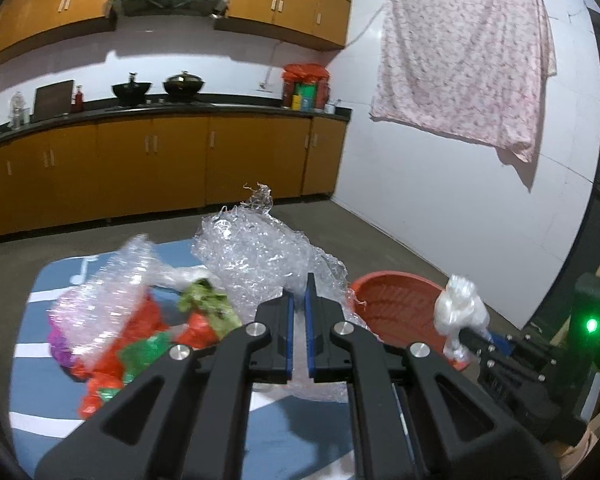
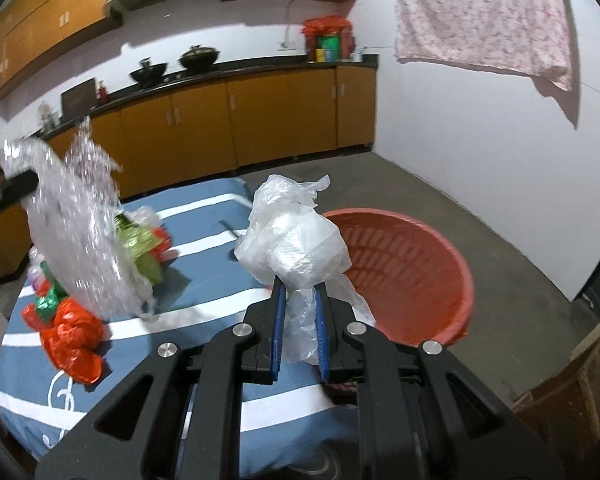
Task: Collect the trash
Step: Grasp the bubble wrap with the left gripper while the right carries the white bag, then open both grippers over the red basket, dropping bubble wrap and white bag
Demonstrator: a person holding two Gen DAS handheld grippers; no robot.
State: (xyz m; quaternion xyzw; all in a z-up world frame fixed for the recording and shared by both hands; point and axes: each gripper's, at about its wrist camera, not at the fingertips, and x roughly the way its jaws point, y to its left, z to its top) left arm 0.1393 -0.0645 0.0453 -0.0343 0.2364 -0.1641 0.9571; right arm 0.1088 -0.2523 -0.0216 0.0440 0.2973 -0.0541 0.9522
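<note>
A blue cloth with white stripes point(image 2: 204, 216) covers the near surface in front of the orange kitchen cabinets point(image 2: 260, 120). To its right, on the grey floor, stands a round red plastic basket point(image 2: 432, 280), its rim just beside the cloth. A large crumpled sheet of clear bubble wrap point(image 1: 256, 256) is lifted above the cloth, clamped between the nearly closed jaws of the left gripper point(image 1: 299, 292). The right gripper point(image 2: 300, 300) is pinched tight on a crumpled white plastic bag point(image 2: 296, 240), held near the basket's left rim. Small red and green wrappers point(image 2: 72, 328) lie on the cloth's left side.
</note>
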